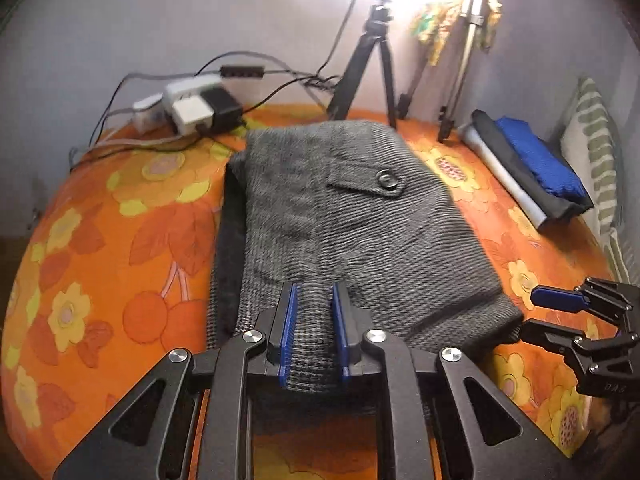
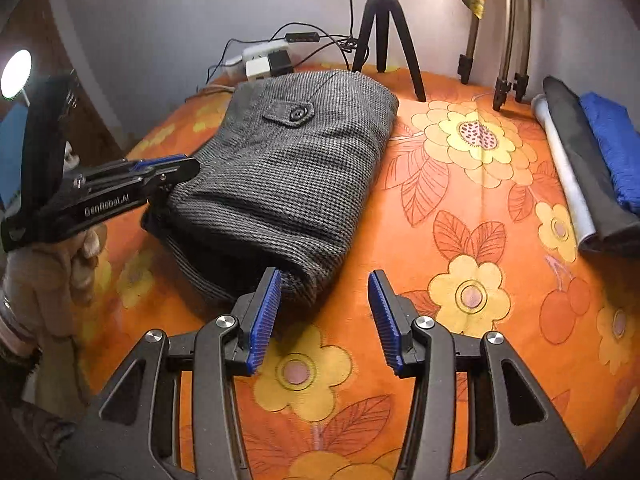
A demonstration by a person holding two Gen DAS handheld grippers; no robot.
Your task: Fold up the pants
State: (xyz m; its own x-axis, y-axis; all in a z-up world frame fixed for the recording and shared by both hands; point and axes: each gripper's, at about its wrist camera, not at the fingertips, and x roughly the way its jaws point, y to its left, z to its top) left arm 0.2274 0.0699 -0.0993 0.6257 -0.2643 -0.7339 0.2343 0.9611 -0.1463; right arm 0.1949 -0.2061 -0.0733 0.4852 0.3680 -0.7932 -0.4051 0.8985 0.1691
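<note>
Pants [image 2: 288, 168]: one pair, grey-black houndstooth weave, folded into a thick rectangular bundle. Top face shows one buttoned pocket flap [image 2: 289, 113] with a single dark button. Darker underlayers stick out along the bundle's left side and near end. Bundle lies on the bed [image 2: 460, 240] (orange sheet, yellow flower print), left of centre, long axis running from the near edge toward the far edge.

Left hand-held gripper [image 1: 314, 334]: blue pads narrowly apart with the near edge of the pants pinched between them; fabric fills the gap.

Right hand-held gripper [image 2: 324, 320]: jaws wide apart, holding nothing. Its left pad touches or sits just beside the near right corner of the bundle; I cannot tell which. The rest hangs over bare sheet.

Other items, counted: one black tripod [image 2: 384, 28] and two further stands at the far edge; one power strip [image 2: 266, 58] with adapters at the far left corner; one stack of folded cloth [image 2: 600, 160] (white, black, blue) along the right edge.
</note>
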